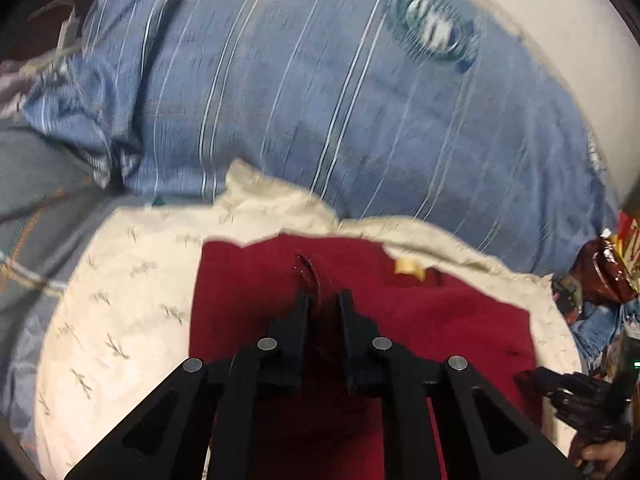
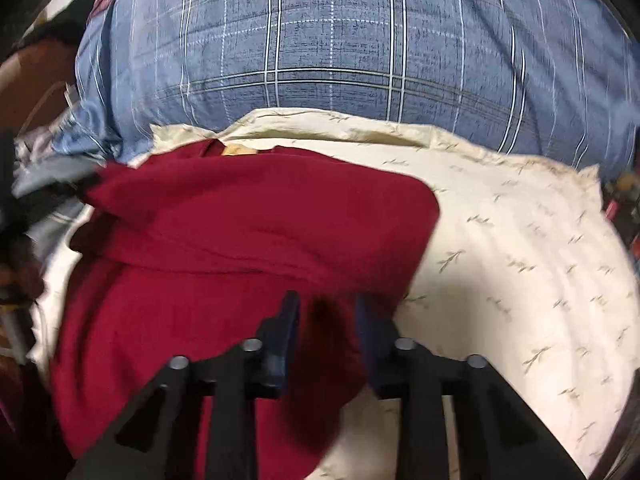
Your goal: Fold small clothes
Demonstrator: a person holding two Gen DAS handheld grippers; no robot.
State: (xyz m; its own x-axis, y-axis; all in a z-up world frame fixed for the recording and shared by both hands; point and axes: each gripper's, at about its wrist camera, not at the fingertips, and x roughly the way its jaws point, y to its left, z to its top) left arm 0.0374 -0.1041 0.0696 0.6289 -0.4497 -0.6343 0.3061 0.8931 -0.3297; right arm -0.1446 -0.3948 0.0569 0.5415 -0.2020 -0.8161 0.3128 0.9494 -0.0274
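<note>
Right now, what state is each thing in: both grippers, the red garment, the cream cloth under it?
left gripper: shut on a pinched ridge of the red garment.
right gripper: shut on the garment's edge.
red garment: partly folded, one layer lying over another.
cream cloth: spread out under the garment.
blue plaid bedding: bunched up behind.

blue plaid bedding (image 2: 340, 48), cream leaf-print pillow (image 2: 520, 248), pale wall (image 1: 540, 12)

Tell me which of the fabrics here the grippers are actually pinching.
The dark red garment. Both the left gripper and right gripper close on its folds; the cream leaf-print cloth lies beneath, the blue plaid bedding behind.
</note>
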